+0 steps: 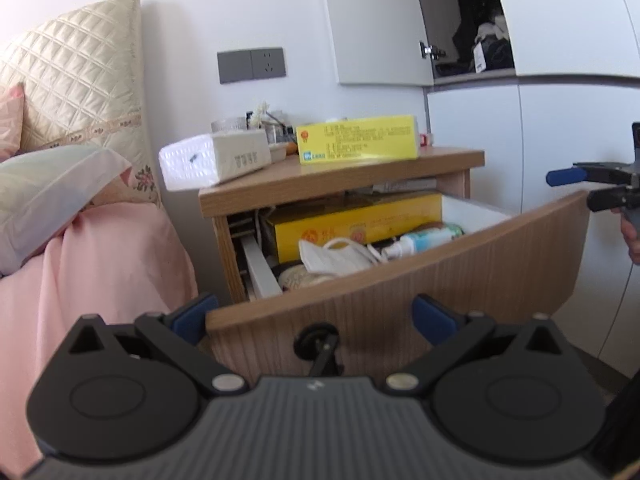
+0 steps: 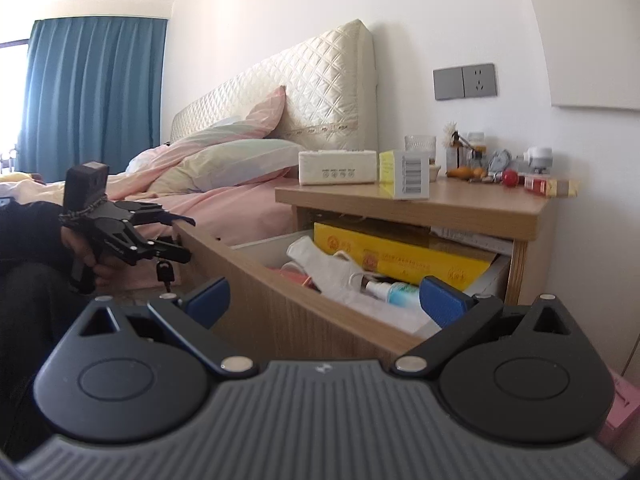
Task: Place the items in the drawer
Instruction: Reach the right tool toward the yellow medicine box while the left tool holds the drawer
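Observation:
The wooden nightstand's drawer (image 1: 400,280) stands pulled open, also in the right wrist view (image 2: 280,300). Inside lie a yellow box (image 1: 352,224), a white face mask (image 1: 340,258) and a spray bottle (image 1: 424,240). On the nightstand top stand a yellow carton (image 1: 356,140) and a white tissue pack (image 1: 212,160). My left gripper (image 1: 316,318) is open at the drawer front, its fingers either side of the key (image 1: 318,344) in the lock. My right gripper (image 2: 324,298) is open and empty at the drawer's front right corner.
A bed with pink sheets (image 1: 80,280) and pillows lies left of the nightstand. White wardrobe doors (image 1: 520,140) stand to the right. Small bottles, a glass and a red ball (image 2: 510,178) clutter the nightstand's back.

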`<control>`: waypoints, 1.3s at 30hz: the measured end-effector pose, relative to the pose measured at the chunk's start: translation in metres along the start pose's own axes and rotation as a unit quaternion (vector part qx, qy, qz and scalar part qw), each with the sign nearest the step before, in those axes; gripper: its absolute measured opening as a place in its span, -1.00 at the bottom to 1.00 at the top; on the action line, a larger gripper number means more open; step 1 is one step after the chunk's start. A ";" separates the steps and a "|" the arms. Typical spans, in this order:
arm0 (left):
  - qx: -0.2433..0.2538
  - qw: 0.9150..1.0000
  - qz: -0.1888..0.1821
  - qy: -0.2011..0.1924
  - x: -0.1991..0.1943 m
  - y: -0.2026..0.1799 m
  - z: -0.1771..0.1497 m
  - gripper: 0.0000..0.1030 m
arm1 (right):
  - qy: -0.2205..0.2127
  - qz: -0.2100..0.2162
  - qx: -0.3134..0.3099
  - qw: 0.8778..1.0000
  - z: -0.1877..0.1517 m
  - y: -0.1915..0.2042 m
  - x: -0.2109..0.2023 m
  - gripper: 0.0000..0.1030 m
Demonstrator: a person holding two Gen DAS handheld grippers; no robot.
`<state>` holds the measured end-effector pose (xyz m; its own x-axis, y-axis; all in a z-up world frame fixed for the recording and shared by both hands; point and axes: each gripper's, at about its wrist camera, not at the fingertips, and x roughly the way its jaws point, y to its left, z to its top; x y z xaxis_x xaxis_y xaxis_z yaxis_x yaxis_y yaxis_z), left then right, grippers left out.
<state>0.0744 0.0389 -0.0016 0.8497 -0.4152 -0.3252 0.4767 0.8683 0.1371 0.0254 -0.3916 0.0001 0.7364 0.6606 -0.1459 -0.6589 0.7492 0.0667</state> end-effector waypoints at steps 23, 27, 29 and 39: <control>-0.033 0.996 0.054 -0.058 -0.013 -0.022 0.041 0.99 | -0.065 -0.124 0.051 0.989 0.051 0.035 0.027 1.00; -0.049 0.992 0.074 -0.086 -0.018 -0.034 0.053 0.99 | -0.063 -0.130 0.062 0.988 0.054 0.041 0.034 1.00; -0.037 0.991 0.085 -0.100 -0.018 -0.046 0.059 1.00 | -0.055 -0.138 0.072 0.986 0.055 0.042 0.039 1.00; -0.076 0.986 0.129 -0.069 -0.008 -0.075 0.071 1.00 | -0.060 -0.178 0.109 0.976 0.049 0.051 0.037 1.00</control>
<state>0.0480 -0.0419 0.0572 0.9660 -0.1982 -0.1658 0.2096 0.9763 0.0536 0.0262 -0.3270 0.0463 0.9340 0.3478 -0.0818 -0.3196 0.9156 0.2440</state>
